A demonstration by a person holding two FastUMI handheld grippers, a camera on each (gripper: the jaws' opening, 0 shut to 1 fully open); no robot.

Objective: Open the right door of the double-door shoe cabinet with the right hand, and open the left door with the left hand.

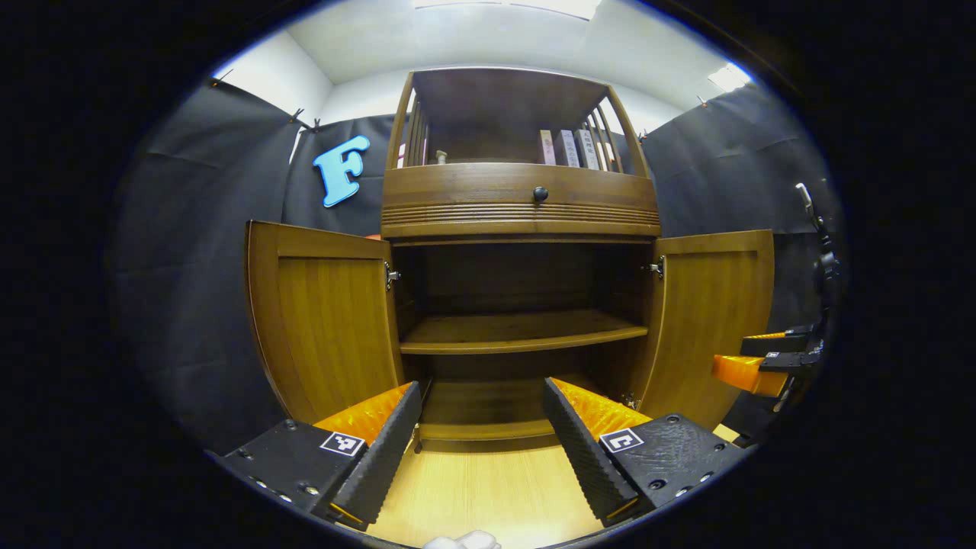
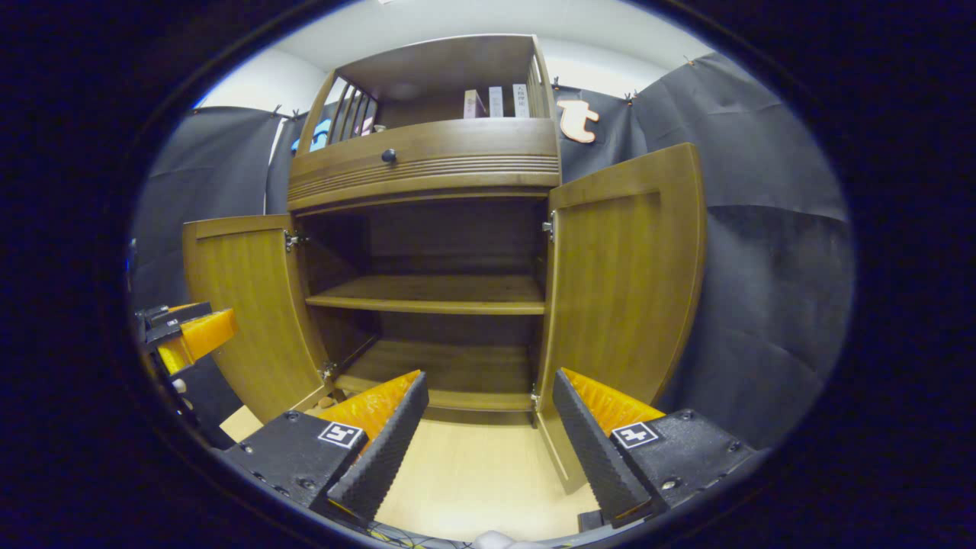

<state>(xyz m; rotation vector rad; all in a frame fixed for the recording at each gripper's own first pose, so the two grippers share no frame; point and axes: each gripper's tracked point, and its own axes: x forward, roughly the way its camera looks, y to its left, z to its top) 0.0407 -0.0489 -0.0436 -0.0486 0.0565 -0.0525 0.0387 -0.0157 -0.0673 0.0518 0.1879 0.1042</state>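
The wood-grained shoe cabinet [image 1: 521,206] stands with left door [image 1: 324,316] and right door [image 2: 621,267] swung wide; the left gripper [image 1: 482,438] and right gripper [image 2: 488,431] both have jaws apart, holding nothing.

— What's around you?

— Black cloth [image 1: 191,305] on every side I look, wrinkled and pinned up along its top edge with small clips [image 1: 296,114]. Above it I see a plain white wall [image 1: 278,72] and a white ceiling [image 1: 457,34].

— Any light?

— A bright ceiling panel [image 1: 728,76] glows high on my right. I see no window.

— And underfoot?

— A pale floor [image 1: 488,488] with a fine wood grain, smooth and evenly lit.

— Furniture?

— One brown wooden shoe cabinet [image 1: 518,202], standing on that floor with the cloth behind it.
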